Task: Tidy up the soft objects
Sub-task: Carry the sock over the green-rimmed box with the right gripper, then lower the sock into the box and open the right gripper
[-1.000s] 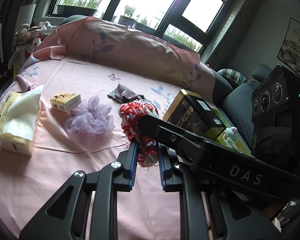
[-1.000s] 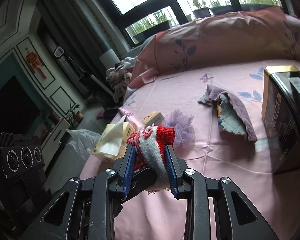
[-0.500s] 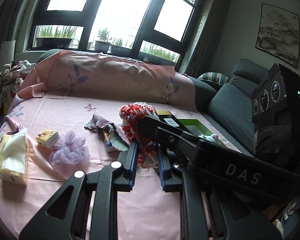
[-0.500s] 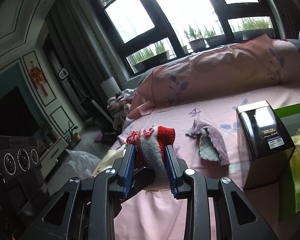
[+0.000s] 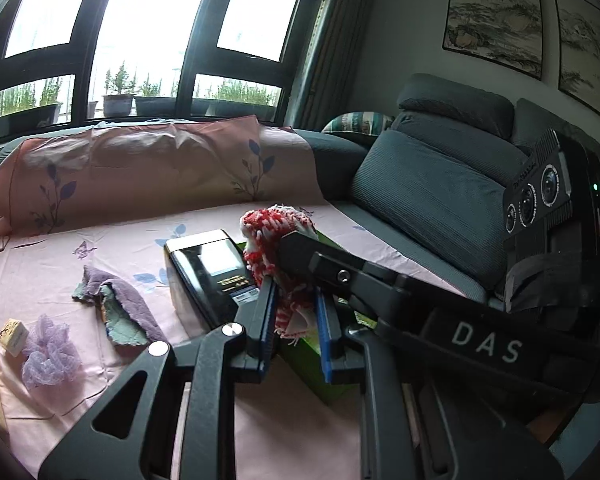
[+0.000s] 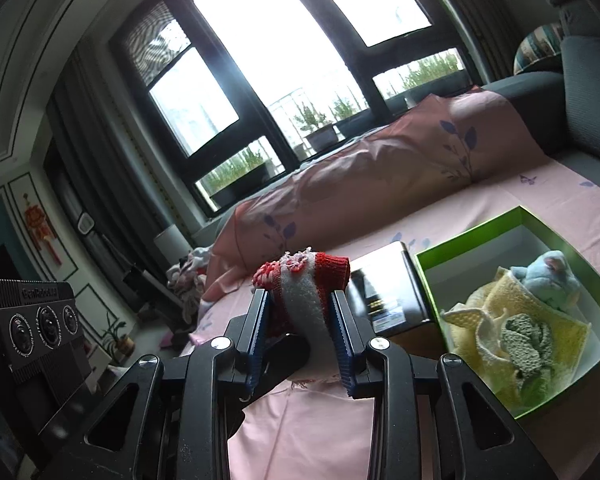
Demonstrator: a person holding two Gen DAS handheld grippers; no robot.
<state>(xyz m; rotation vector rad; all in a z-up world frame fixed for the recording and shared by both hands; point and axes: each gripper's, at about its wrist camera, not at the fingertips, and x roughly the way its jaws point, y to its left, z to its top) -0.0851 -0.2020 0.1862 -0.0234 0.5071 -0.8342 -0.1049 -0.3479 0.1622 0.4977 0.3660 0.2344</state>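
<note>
Both grippers are shut on one red-and-white knitted glove (image 5: 274,236), held in the air above the pink sheet (image 5: 100,248). My left gripper (image 5: 296,312) pinches its lower end. My right gripper (image 6: 300,320) pinches it near the red cuff (image 6: 304,276), and its arm crosses the left wrist view. A green open box (image 6: 476,232) lies to the right and holds a yellow cloth (image 6: 496,320), a grey-green cloth and a blue plush toy (image 6: 552,276). A purple cloth (image 5: 116,296) and a lilac mesh puff (image 5: 48,356) lie on the sheet at the left.
A black and gold box (image 5: 204,268) stands beside the green box (image 5: 316,364). A small yellow packet (image 5: 14,330) lies by the puff. Grey sofa cushions (image 5: 432,192) rise at the right. A pink-covered backrest (image 5: 140,172) runs under the windows.
Both grippers have swung to the right with the glove, from above the puff and tissue box to beside the black box and green box. The green box's contents came into the right view.
</note>
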